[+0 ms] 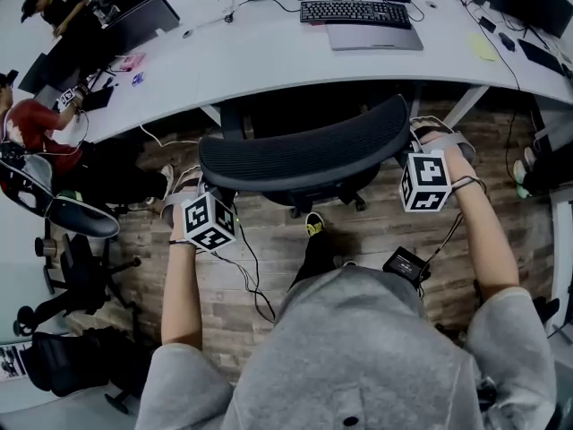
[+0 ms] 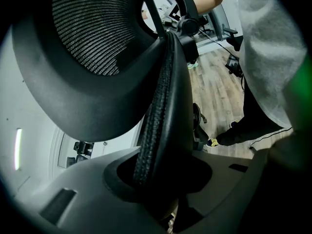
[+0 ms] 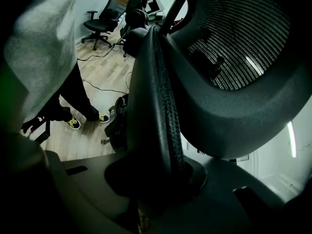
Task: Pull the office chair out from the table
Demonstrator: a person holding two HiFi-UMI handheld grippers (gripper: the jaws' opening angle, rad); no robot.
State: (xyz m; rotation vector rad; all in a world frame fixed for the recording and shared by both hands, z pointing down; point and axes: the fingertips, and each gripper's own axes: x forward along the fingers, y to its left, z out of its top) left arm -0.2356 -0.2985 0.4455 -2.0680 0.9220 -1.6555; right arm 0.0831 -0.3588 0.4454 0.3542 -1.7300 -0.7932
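Observation:
The black mesh office chair [image 1: 304,155] stands between me and the curved white table [image 1: 269,56], its backrest toward me and its seat under the table edge. My left gripper [image 1: 192,184] is shut on the backrest's left end, with its marker cube just below. My right gripper [image 1: 423,138] is shut on the right end. In the left gripper view the padded backrest rim [image 2: 161,106] runs down into the left gripper [image 2: 156,179]. In the right gripper view the same rim [image 3: 161,106] sits clamped in the right gripper [image 3: 156,179]. The pads themselves are hidden behind the rim.
A keyboard [image 1: 355,12] and a closed laptop [image 1: 374,36] lie on the table. A table leg [image 1: 466,106] stands right of the chair. A seated person [image 1: 36,124] and other black chairs [image 1: 81,276] are at the left. Cables and a black box [image 1: 407,263] lie on the wooden floor.

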